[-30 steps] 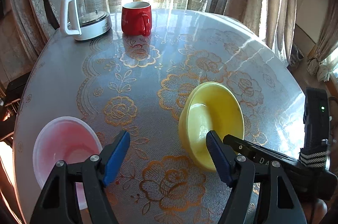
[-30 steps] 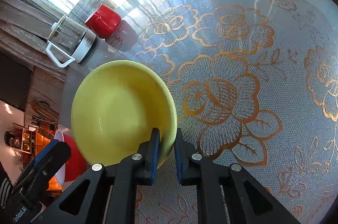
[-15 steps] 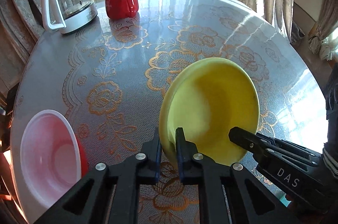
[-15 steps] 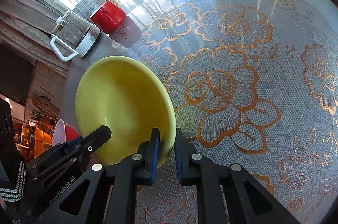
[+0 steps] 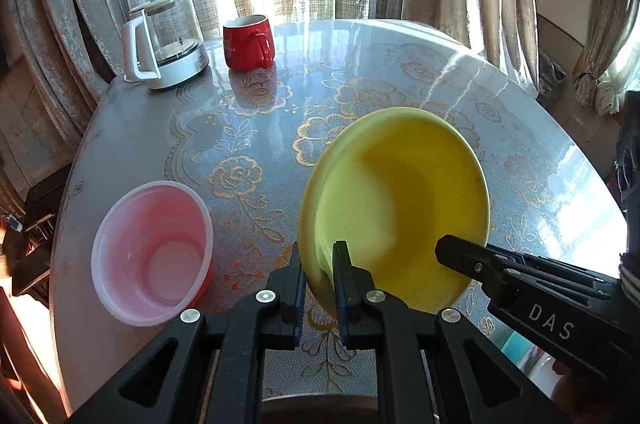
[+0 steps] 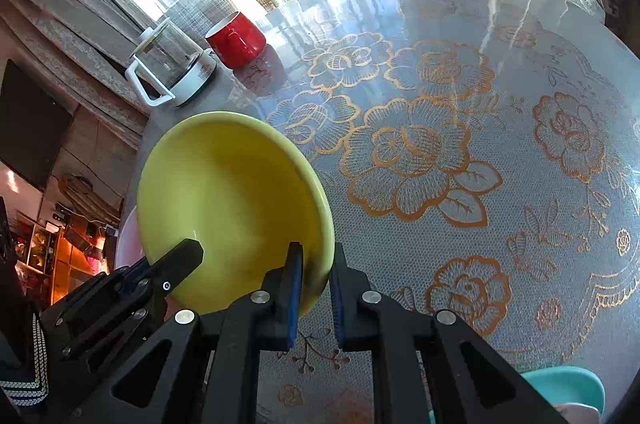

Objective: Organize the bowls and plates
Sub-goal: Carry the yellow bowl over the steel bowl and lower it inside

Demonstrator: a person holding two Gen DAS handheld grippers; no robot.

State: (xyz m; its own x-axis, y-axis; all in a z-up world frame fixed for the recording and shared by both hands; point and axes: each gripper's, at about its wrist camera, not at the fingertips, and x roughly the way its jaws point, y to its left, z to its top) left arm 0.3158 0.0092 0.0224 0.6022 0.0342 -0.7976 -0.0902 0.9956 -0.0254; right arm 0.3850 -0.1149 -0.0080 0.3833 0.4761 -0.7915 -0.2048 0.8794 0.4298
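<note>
I have both jaws pinching the yellow bowl [image 5: 400, 200] at its near rim, tilted above the desk [image 5: 520, 152]; the pink bowl [image 5: 152, 252] sits lower left, nearer my left gripper [image 5: 318, 288].

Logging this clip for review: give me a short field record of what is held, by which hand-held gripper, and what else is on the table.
held item: yellow bowl, tilted
left hand-held gripper: shut on bowl rim
right hand-held gripper: shut on bowl rim
table: round, gold floral cover
pink bowl: upright on the table, left of the yellow bowl
red mug: far edge
glass kettle: beside the mug
teal dish: near edge, partly seen
</note>
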